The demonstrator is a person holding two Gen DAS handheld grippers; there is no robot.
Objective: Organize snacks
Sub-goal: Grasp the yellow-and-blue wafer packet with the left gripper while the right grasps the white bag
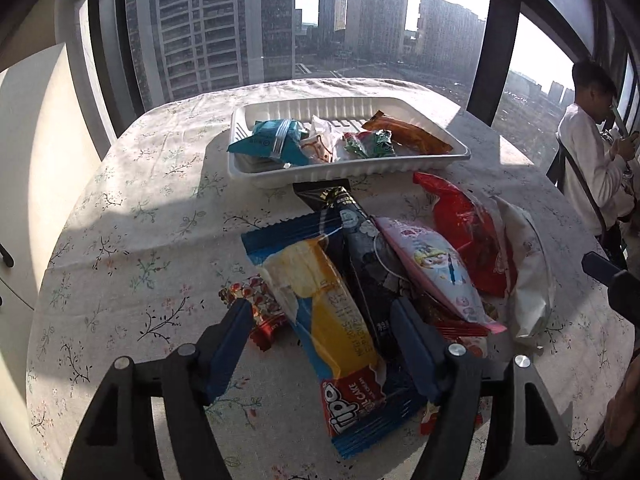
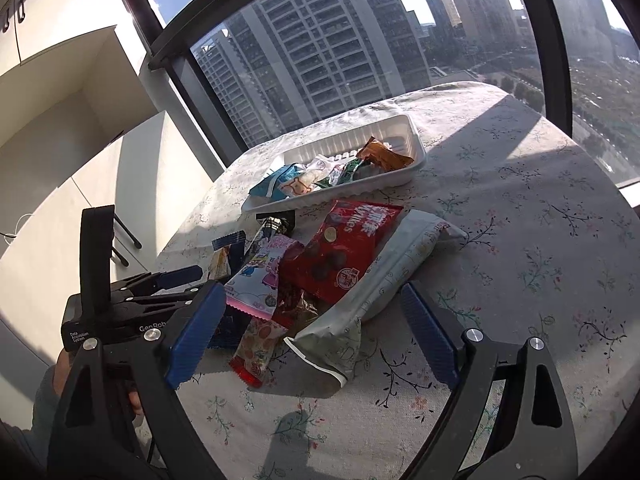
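The left hand-held gripper (image 1: 324,328) is hanging wide open over the yellow cake pack (image 1: 320,300) in the snack pile. The right hand-held gripper (image 2: 312,320) is also spread wide, around the pale bag (image 2: 372,292). More snacks are lying in the white tray (image 1: 340,168) farther back on the tabletop (image 1: 132,240).
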